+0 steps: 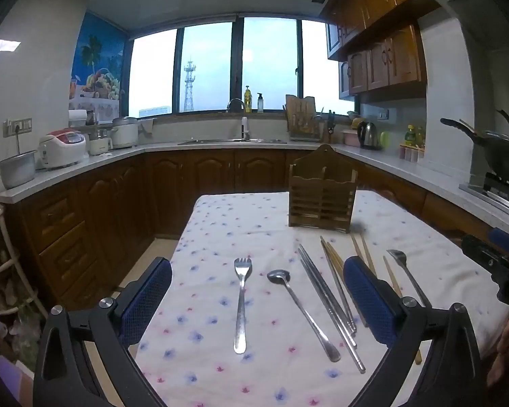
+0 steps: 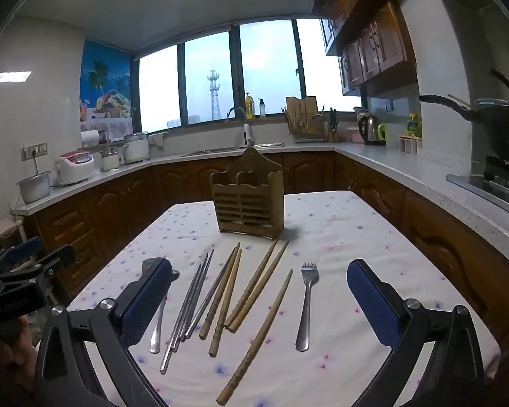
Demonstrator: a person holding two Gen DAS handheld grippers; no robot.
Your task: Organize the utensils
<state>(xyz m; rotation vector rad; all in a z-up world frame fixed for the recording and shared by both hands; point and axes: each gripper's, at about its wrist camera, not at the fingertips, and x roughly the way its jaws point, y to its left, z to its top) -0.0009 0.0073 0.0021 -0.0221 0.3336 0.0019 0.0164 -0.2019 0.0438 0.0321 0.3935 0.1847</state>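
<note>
Two grippers hung over my table, both tipped slightly downward toward the cloth. I had the left gripper with its blue pads spread wide apart and nothing between them; the right gripper was spread just as wide, also empty, clear of the cloth.

I took the wooden holder as my landmark; it stood upright at the far end of the tablecloth. Everything else lay flat on the near side of it. The wooden chopsticks ran lengthwise away from the holder, thin tips toward it, thick ends toward me, fanned a little. Left of them the metal chopsticks lay bunched along the same line. Furthest left of the holder lay one fork, tines toward it, with a spoon beside it, bowl toward the holder. Right of the wooden chopsticks a second fork lay with its tines toward the holder too.
</note>
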